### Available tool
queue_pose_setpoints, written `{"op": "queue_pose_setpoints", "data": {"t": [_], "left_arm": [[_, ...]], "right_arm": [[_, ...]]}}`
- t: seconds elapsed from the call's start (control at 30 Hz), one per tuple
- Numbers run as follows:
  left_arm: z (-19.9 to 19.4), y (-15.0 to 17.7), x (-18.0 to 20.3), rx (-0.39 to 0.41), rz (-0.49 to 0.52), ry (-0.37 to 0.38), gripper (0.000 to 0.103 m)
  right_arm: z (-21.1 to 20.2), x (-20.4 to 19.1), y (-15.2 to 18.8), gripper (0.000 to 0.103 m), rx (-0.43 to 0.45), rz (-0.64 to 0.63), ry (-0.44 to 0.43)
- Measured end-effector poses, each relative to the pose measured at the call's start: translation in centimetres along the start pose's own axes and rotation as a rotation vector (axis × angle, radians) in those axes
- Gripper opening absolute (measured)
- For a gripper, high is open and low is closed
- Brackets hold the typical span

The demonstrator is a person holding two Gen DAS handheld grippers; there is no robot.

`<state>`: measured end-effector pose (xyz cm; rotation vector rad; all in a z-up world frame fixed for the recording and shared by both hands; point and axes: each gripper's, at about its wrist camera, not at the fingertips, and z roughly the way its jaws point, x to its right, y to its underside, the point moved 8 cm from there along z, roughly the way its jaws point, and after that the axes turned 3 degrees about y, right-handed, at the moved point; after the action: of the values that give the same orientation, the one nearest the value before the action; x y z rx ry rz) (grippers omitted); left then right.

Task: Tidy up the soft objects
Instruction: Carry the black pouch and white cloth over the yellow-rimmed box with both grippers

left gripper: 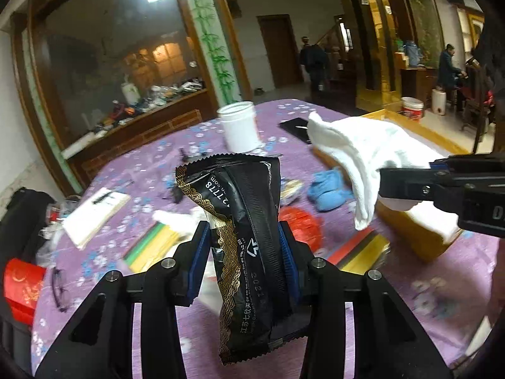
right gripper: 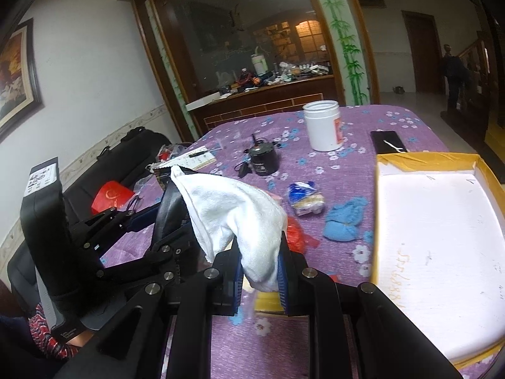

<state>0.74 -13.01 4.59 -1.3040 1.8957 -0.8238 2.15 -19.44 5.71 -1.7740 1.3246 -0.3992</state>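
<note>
My left gripper (left gripper: 244, 249) is shut on a black soft packet with gold trim (left gripper: 243, 230), held upright above the purple flowered table (left gripper: 151, 170). My right gripper (right gripper: 260, 271) is shut on a white cloth (right gripper: 233, 211), held above the table; the cloth also shows in the left wrist view (left gripper: 353, 154) with the right gripper (left gripper: 391, 183) coming in from the right. The left gripper (right gripper: 148, 218) with its packet sits left of the cloth in the right wrist view. A blue soft bundle (right gripper: 344, 221) and a small wrapped pack (right gripper: 304, 199) lie on the table.
An open yellow box with a white inside (right gripper: 435, 240) stands at the right. A white jar (right gripper: 323, 126), a black motor (right gripper: 263, 158), a phone (right gripper: 388, 142), a notepad (left gripper: 94, 214), a red bag (left gripper: 303, 224) and coloured sheets (left gripper: 151, 246) lie about. People stand in the background.
</note>
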Motion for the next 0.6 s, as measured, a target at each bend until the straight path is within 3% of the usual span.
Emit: {"op": "queue_pose_setpoints", "data": {"t": [0.2, 0.6], "left_arm": [[0.8, -2.6, 2.4, -0.043, -0.044, 0.182, 0.04], [6.1, -7.9, 10.5, -0.153, -0.056, 0.364, 0.04]], "right_arm": [[-1.6, 4.3, -0.9, 0.018, 0.015, 0.085, 0.058], [-3.9, 14.9, -2.8, 0.019, 0.014, 0.29, 0.197]]}}
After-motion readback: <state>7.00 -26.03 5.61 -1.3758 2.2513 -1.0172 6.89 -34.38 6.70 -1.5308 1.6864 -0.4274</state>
